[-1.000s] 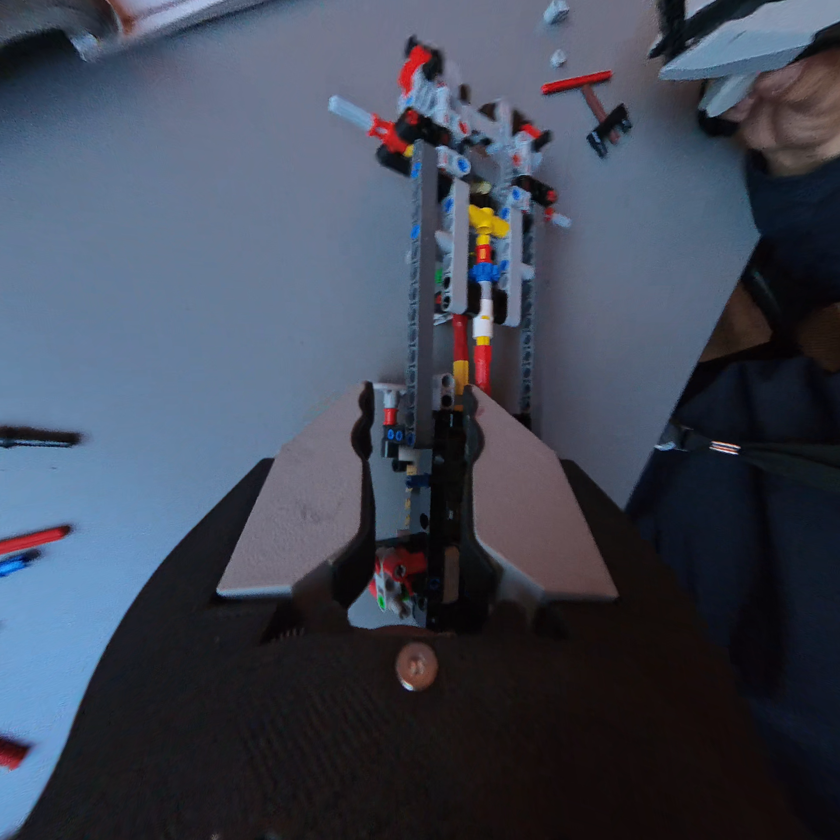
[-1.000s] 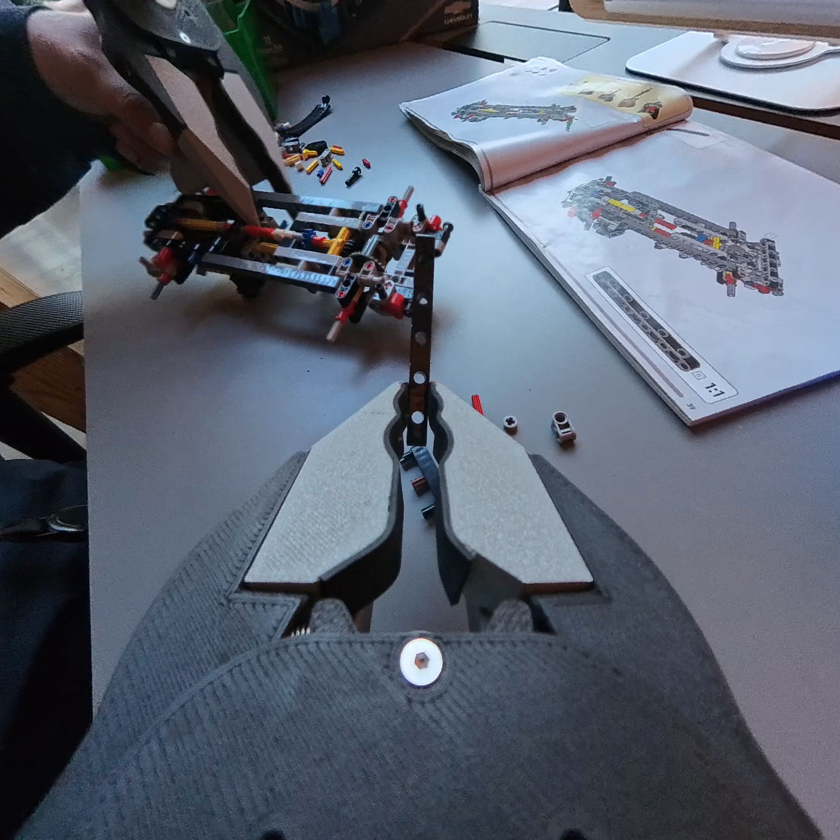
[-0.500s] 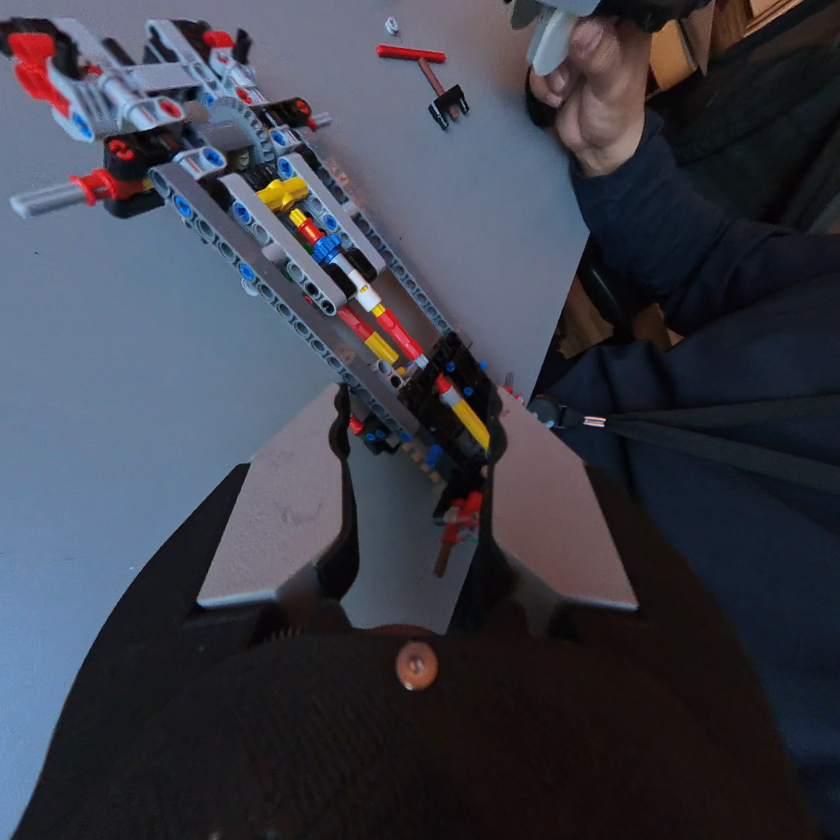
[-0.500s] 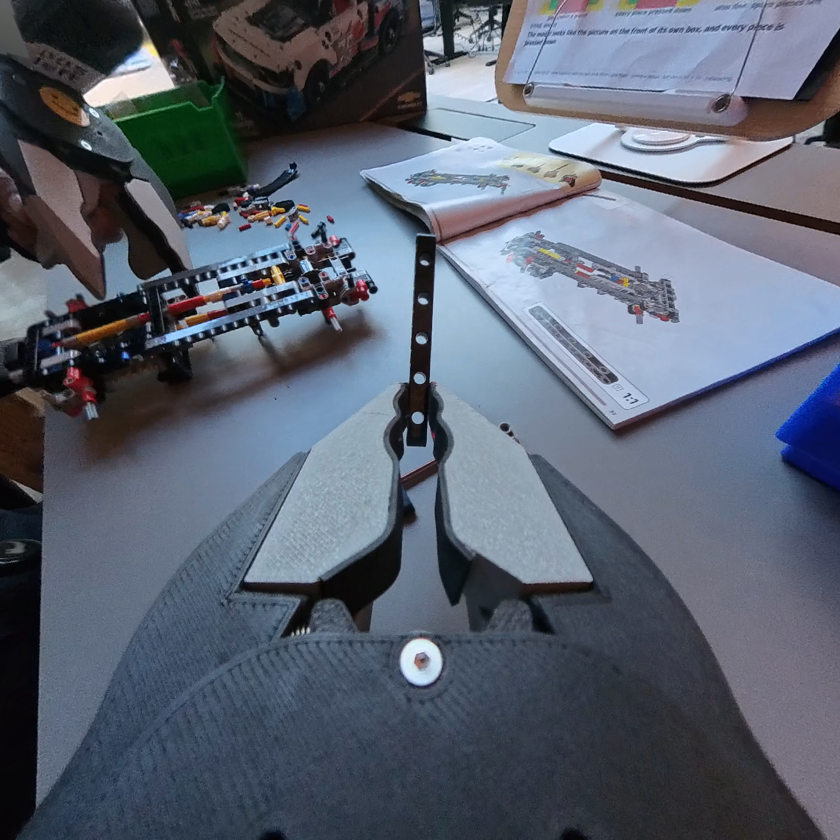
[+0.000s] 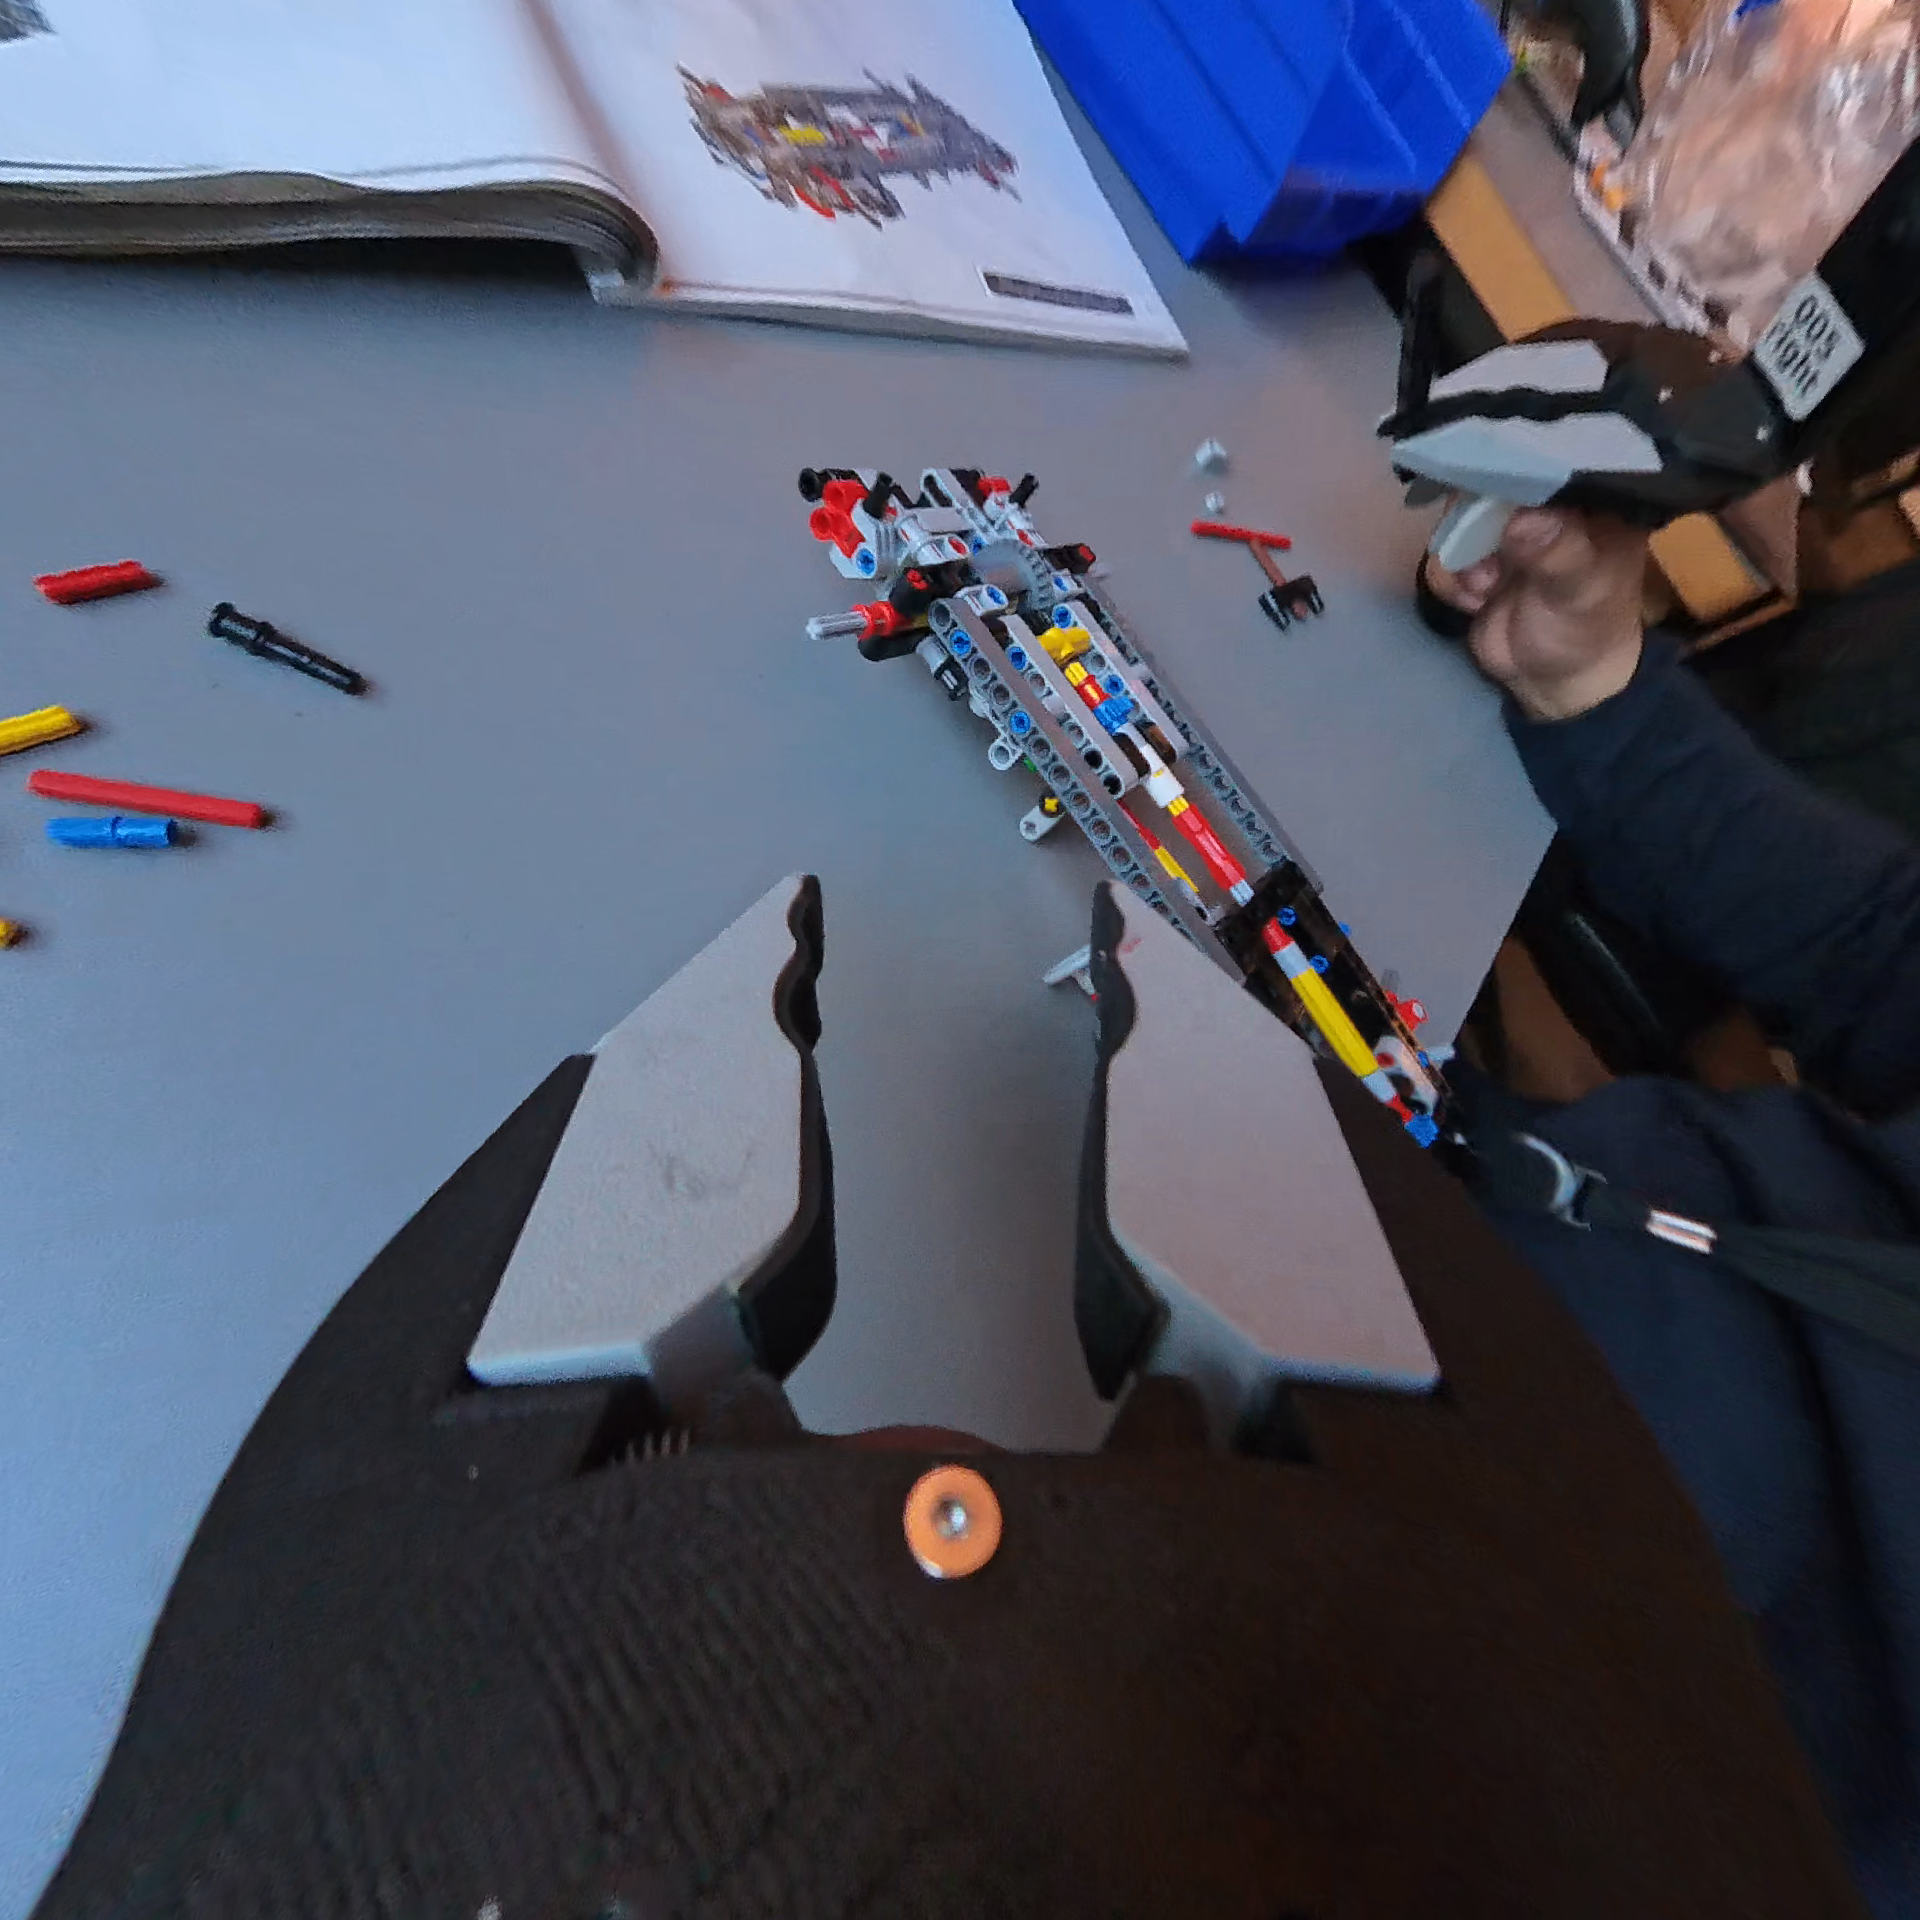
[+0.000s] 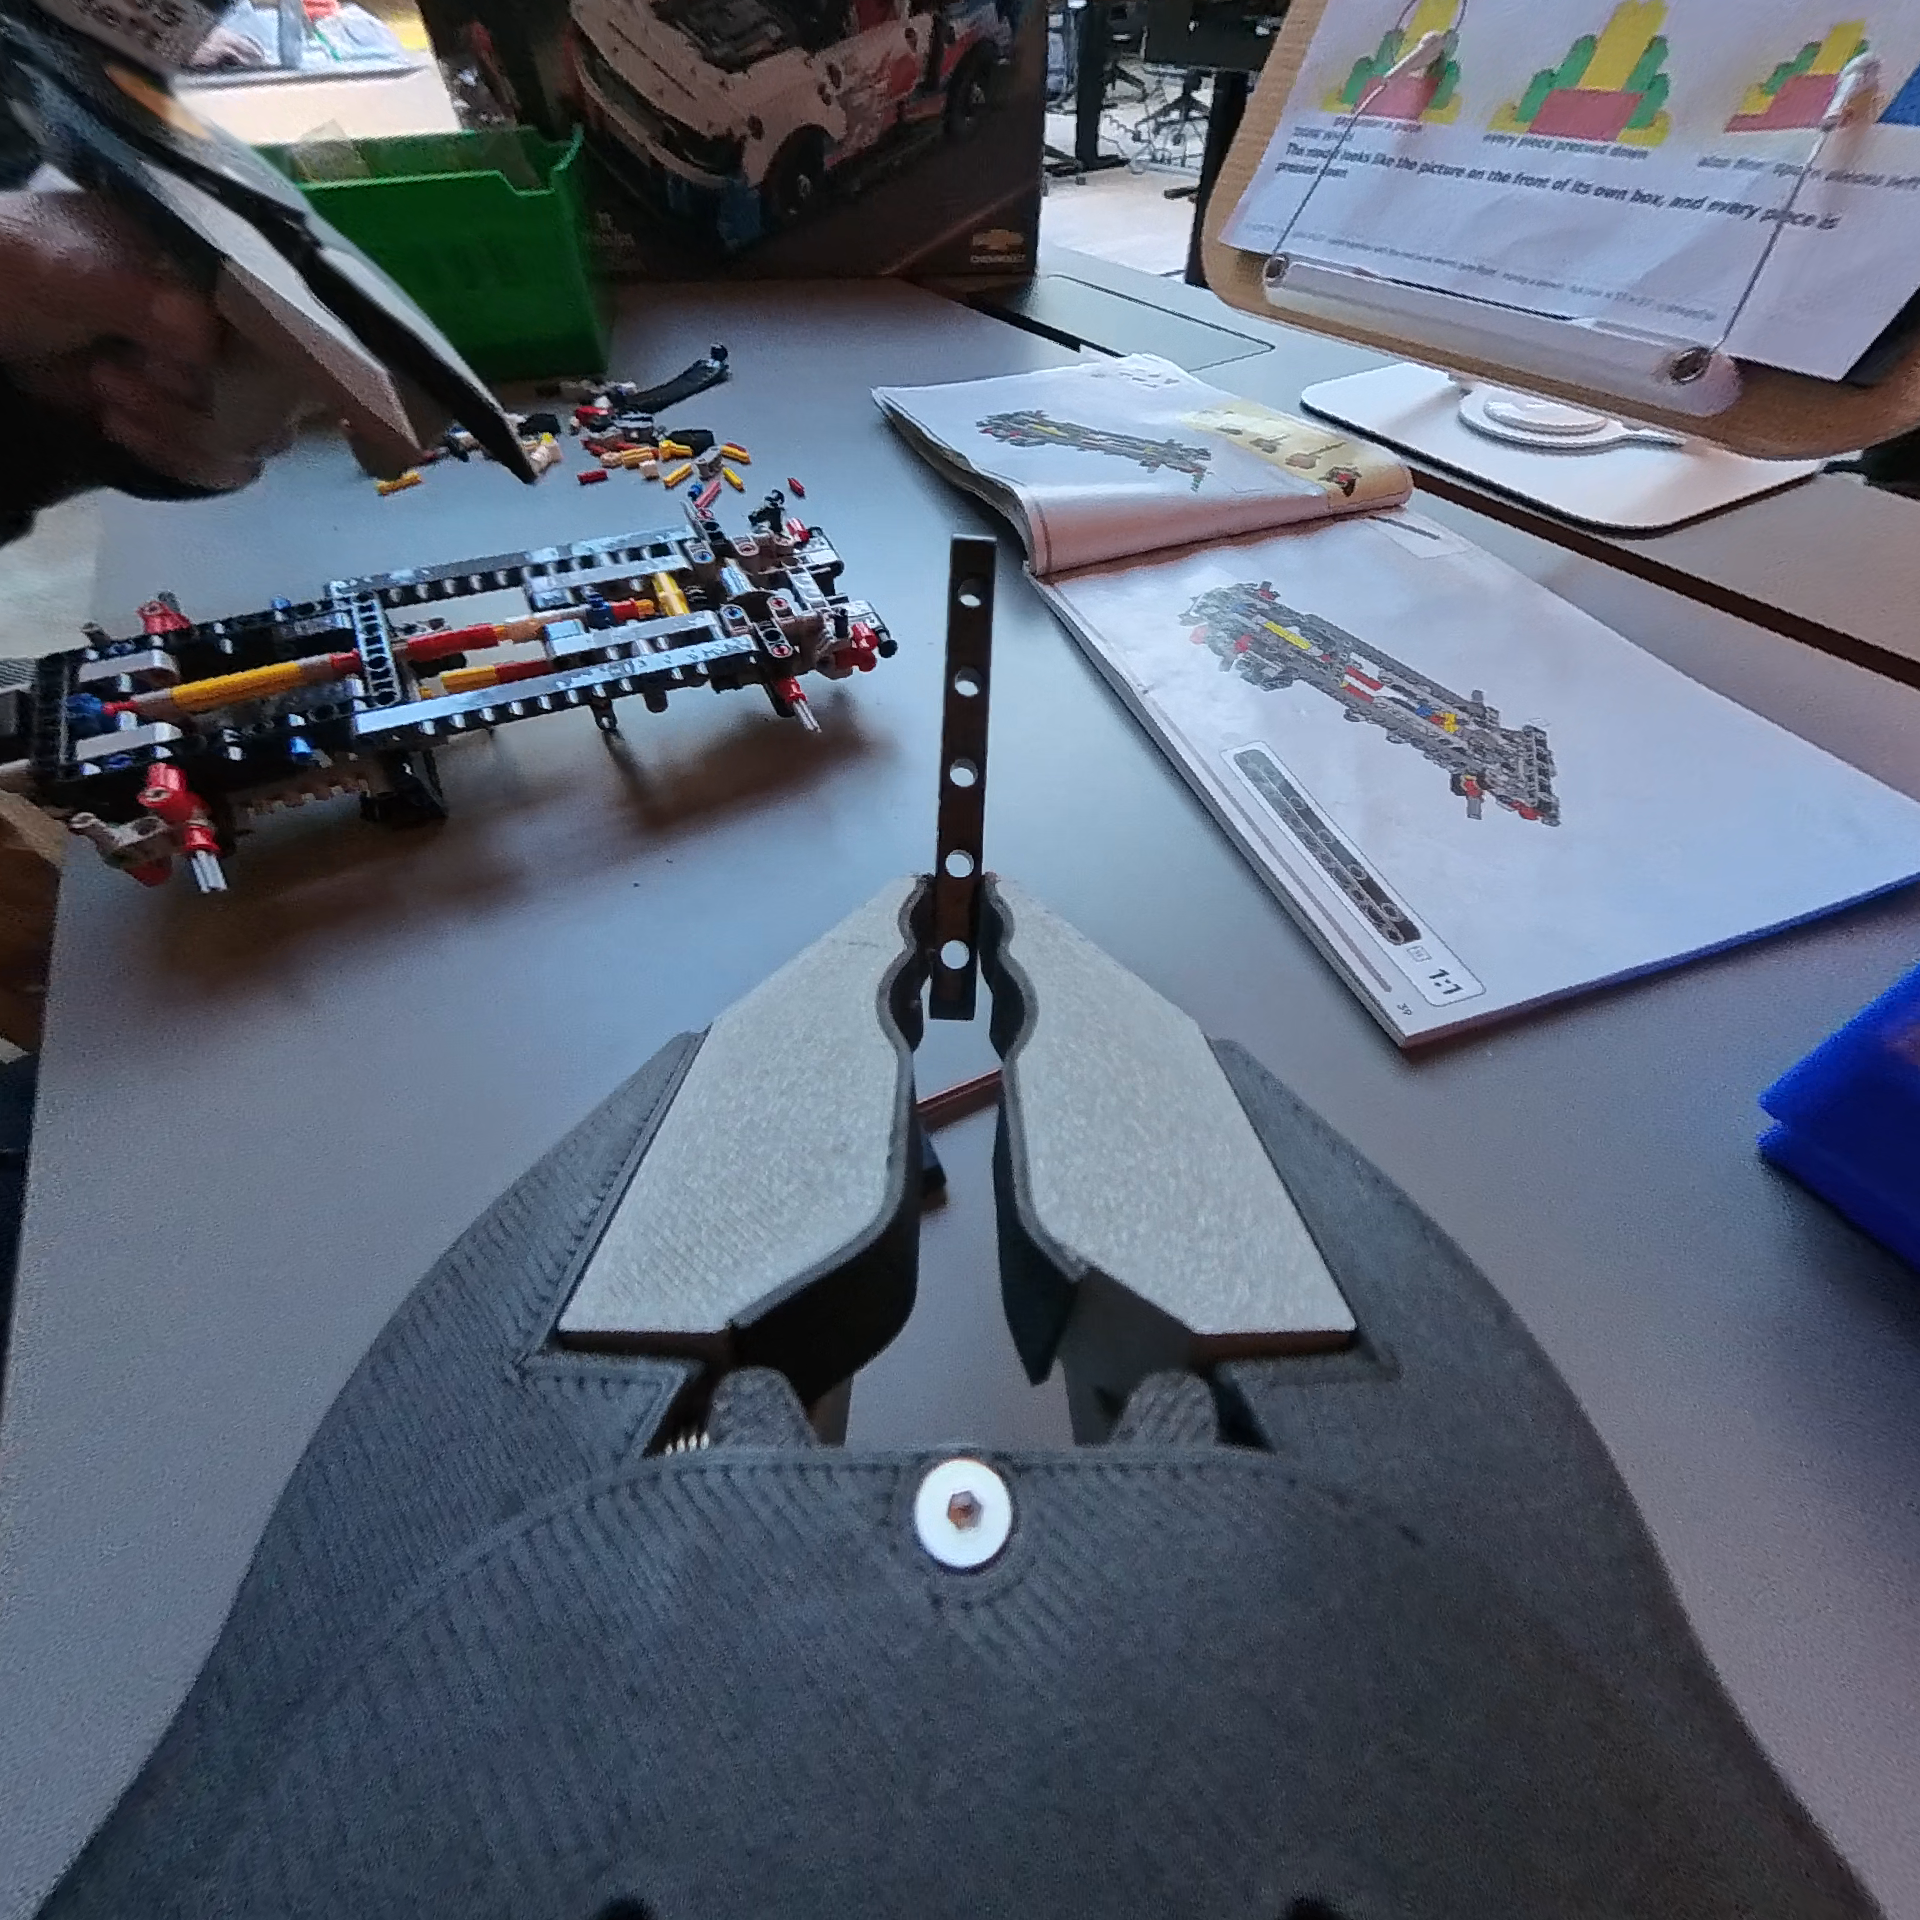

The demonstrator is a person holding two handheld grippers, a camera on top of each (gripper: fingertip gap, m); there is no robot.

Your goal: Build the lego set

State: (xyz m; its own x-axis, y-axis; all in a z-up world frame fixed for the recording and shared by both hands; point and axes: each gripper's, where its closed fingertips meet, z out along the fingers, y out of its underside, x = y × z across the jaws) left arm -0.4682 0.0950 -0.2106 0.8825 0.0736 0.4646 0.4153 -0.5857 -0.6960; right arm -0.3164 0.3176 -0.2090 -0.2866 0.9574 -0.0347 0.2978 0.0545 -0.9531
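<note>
My left gripper (image 5: 954,940) is open and empty, lifted above the grey table (image 5: 540,499). The long brick-built chassis (image 5: 1091,727) lies on the table just ahead and to the right of it, one end over the table's edge; it also shows in the right wrist view (image 6: 436,665). My right gripper (image 6: 958,914) is shut on a thin black beam with holes (image 6: 966,727), held upright above the table. The left gripper shows in the right wrist view (image 6: 343,343) at the upper left, above the chassis. The right gripper shows in the left wrist view (image 5: 1538,436), held by a hand.
An open instruction booklet (image 6: 1403,707) lies to the right of the chassis. Loose small parts (image 6: 665,447) are scattered behind it, near a green bin (image 6: 468,239) and a box with a car picture (image 6: 810,125). A blue bin (image 6: 1860,1122) and a document stand (image 6: 1558,260) are at the right. The grippers' ends are close to 30 cm from one another.
My left gripper opened, let go of the chassis and pulled back and up; the chassis now rests on the table. My right gripper kept the black beam and rose slightly.
</note>
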